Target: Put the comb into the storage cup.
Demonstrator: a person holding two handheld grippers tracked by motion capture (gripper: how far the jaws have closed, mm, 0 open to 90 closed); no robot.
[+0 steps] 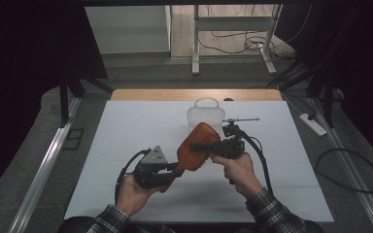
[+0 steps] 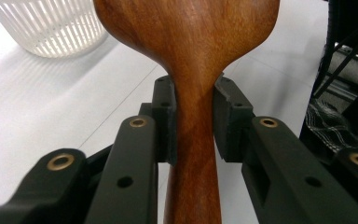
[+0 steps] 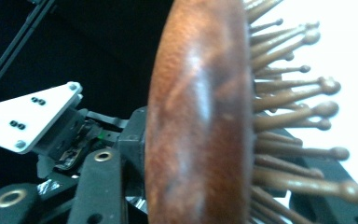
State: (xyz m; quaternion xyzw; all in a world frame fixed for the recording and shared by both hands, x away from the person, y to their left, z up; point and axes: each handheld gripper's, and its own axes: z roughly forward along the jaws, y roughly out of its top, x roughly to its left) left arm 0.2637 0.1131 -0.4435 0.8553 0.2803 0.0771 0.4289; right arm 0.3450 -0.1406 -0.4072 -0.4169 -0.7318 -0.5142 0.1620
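Hairbrush (image 1: 196, 145) held above the table (image 1: 126, 145) by both grippers.
Left gripper (image 1: 167, 172) jaws are closed on the wooden handle neck, just below the head. Right gripper (image 1: 201, 147) jaws straddle the head, one on the back, one on the bristle side; contact cannot be confirmed. Farther back stands a white basket (image 1: 205, 115).
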